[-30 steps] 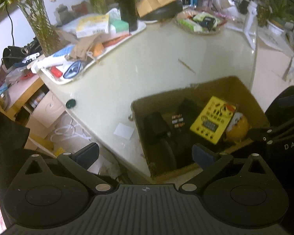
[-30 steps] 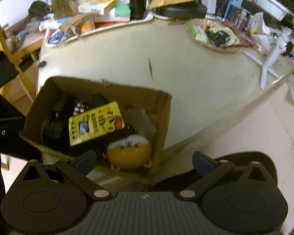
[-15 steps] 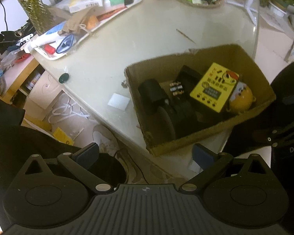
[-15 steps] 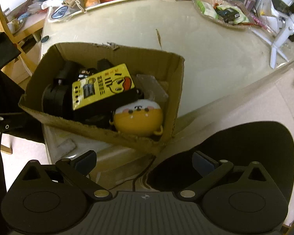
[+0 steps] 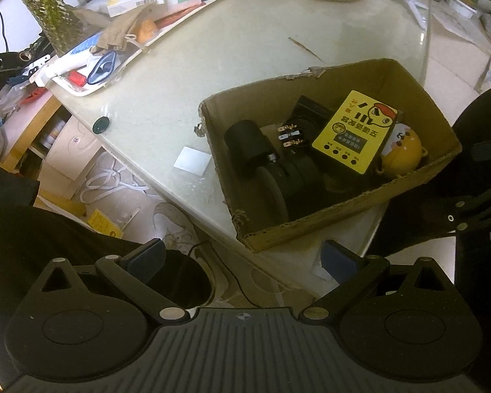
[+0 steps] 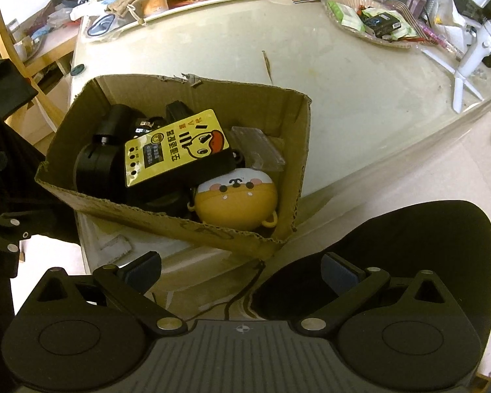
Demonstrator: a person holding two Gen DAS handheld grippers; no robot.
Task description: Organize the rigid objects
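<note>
The box (image 5: 330,163) sits mid-frame at the worktop (image 5: 219,65) edge, packed with a yellow card (image 6: 176,147), orange toy (image 6: 235,201) and black parts. Left gripper (image 5: 242,258) and right gripper (image 6: 240,267) hang below it, fingers spread wide and empty, likely sizing up a pick.

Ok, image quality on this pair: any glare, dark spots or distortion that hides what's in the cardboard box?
Left wrist view: strong fisheye bending at the edges, soft glare on the table, and the black parts in the cardboard box merge into shadow. Right wrist view: same bending, but the yellow card and round yellow toy read clearly; the clear plastic piece is faint.
</note>
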